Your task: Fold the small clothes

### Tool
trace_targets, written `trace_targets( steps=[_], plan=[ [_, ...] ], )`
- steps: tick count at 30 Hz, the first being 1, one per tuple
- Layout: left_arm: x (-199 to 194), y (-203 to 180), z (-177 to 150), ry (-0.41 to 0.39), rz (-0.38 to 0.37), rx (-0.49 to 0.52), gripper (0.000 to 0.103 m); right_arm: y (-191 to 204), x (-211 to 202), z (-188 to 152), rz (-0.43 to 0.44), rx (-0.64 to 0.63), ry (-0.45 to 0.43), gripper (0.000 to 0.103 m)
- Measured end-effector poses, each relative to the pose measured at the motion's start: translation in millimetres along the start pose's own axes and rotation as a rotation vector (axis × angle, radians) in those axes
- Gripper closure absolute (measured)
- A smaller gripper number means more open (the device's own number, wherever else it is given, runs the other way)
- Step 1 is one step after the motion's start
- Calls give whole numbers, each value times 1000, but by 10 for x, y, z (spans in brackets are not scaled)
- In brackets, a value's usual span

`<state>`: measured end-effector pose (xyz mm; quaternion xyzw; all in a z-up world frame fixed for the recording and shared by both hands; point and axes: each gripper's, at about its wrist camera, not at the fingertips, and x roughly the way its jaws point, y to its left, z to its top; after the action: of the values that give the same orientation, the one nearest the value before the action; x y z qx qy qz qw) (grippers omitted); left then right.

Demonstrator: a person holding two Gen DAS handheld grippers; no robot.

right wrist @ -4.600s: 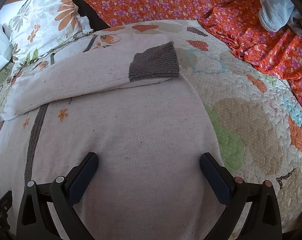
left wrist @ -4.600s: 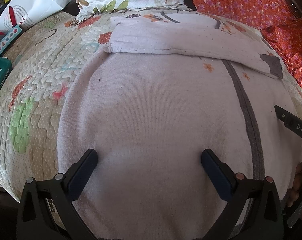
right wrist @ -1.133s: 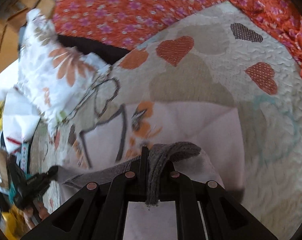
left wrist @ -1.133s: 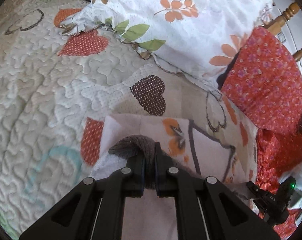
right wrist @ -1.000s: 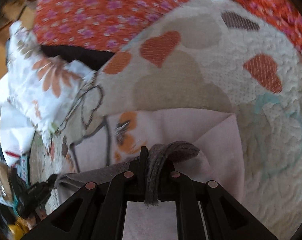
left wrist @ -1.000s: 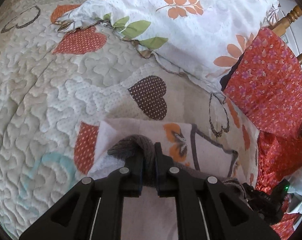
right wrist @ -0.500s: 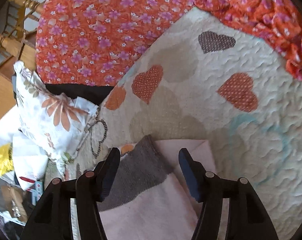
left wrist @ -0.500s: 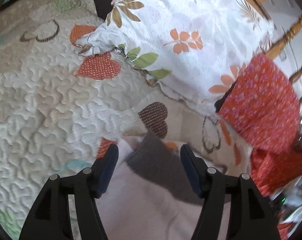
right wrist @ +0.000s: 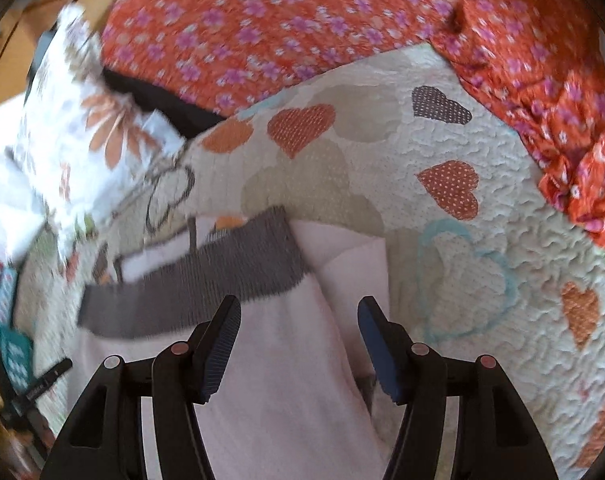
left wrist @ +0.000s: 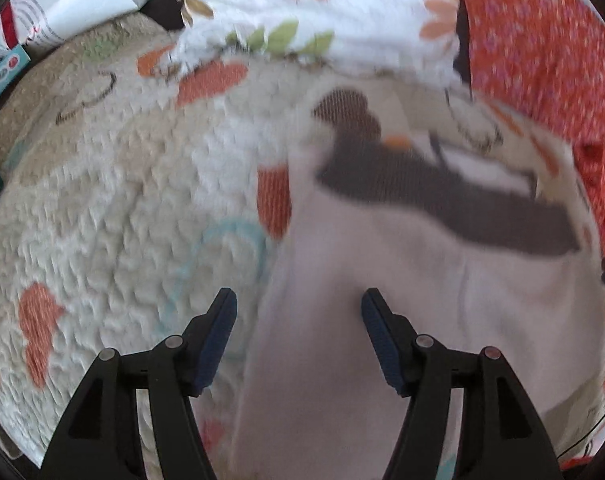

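Note:
A pale pink sweater (left wrist: 382,320) lies folded over itself on the heart-patterned quilt (left wrist: 122,208), its dark grey ribbed hem (left wrist: 462,200) laid across the far end. My left gripper (left wrist: 298,308) hangs open above the sweater's left edge, with nothing between its fingers. In the right wrist view the same sweater (right wrist: 274,380) and grey hem (right wrist: 206,284) lie below my right gripper (right wrist: 298,316), which is open over the sweater's right edge and touches no cloth. Both views are blurred by motion.
A white floral pillow (left wrist: 322,12) and an orange flowered cloth (right wrist: 302,20) lie beyond the sweater at the head of the bed. White bags and boxes (left wrist: 42,12) sit off the quilt's far left. Bare quilt (right wrist: 482,280) spreads to the sweater's right.
Both grippers were shut on the grey hem a second ago; they have let go and drawn back. The hem now lies flat across the sweater's far end.

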<state>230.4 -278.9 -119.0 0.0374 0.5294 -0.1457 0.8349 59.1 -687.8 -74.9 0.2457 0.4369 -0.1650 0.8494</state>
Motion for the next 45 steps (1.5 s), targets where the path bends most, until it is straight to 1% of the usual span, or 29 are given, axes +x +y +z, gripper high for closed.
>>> trace_targets(
  steps=[2, 4, 6, 7, 8, 9, 13, 14, 16, 17, 18, 19, 20, 21, 23, 25, 28, 29, 31, 32, 34, 35, 36, 37, 38, 41, 42, 45],
  plan=[
    [53, -19, -112, 25, 9, 9, 39, 33, 33, -144, -47, -45, 31, 37],
    [47, -21, -196, 7, 25, 14, 37, 6, 100, -296, -86, -72, 76, 39],
    [11, -19, -234, -2, 44, 20, 30, -105, 196, -478, -189, -107, 143, 46],
    [-9, 4, -257, 2, 44, 18, 29, -179, 200, -543, -191, -103, 155, 46],
    [-28, 37, -278, 10, 40, 10, 29, -273, 161, -595, -170, -83, 149, 44],
    [-46, 82, -300, 20, 34, -4, 29, -350, 114, -624, -176, -66, 153, 40],
    [-92, 264, -333, 41, 24, -87, 29, -519, -55, -710, -209, -39, 153, 37],
    [-109, 300, -338, 42, 35, -101, 29, -553, -84, -711, -212, -25, 153, 35],
    [-151, 348, -349, 37, 93, -109, 29, -628, -143, -707, -212, 13, 159, 35],
    [-174, 368, -353, 35, 132, -109, 29, -663, -181, -698, -230, 24, 156, 35],
    [-190, 395, -358, 38, 180, -110, 29, -673, -220, -694, -260, 24, 150, 35],
    [-197, 418, -357, 43, 207, -112, 29, -671, -253, -686, -304, 19, 140, 35],
    [-210, 456, -358, 47, 215, -123, 29, -671, -291, -676, -358, 13, 131, 35],
    [-226, 486, -353, 47, 214, -135, 29, -687, -336, -669, -370, 15, 116, 35],
    [-326, 521, -350, 23, 183, -162, 29, -689, -487, -640, -310, 45, 70, 35],
    [-520, 477, -336, -40, 133, -173, 29, -642, -652, -618, -259, 64, 14, 35],
    [-803, 342, -346, -131, 93, -169, 29, -463, -863, -578, -226, 55, -81, 35],
    [-900, 286, -380, -162, 84, -167, 29, -378, -928, -584, -216, 51, -114, 35],
    [-1081, 159, -455, -221, 89, -153, 26, -223, -1011, -579, -187, 44, -164, 35],
    [-1157, 102, -494, -246, 95, -144, 23, -125, -1044, -593, -178, 38, -188, 35],
    [-1280, 12, -608, -305, 119, -133, 16, 51, -1080, -662, -190, 28, -233, 35],
    [-1317, -24, -652, -343, 134, -133, 8, 138, -1067, -707, -186, 20, -250, 34],
    [-1351, -68, -715, -388, 143, -131, 1, 213, -1036, -760, -170, 13, -247, 31],
    [-1361, -125, -732, -412, 144, -118, 0, 268, -981, -780, -157, 8, -227, 31],
    [-1346, -172, -742, -419, 141, -94, 0, 325, -891, -796, -135, 1, -185, 31],
    [-1215, -321, -716, -365, 123, 8, 0, 494, -665, -827, -78, -40, -83, 31],
    [-1150, -354, -717, -337, 117, 31, 0, 548, -613, -832, -76, -62, -71, 31],
    [-955, -386, -731, -272, 130, 49, 0, 657, -522, -861, -87, -112, -76, 31]
  ],
)
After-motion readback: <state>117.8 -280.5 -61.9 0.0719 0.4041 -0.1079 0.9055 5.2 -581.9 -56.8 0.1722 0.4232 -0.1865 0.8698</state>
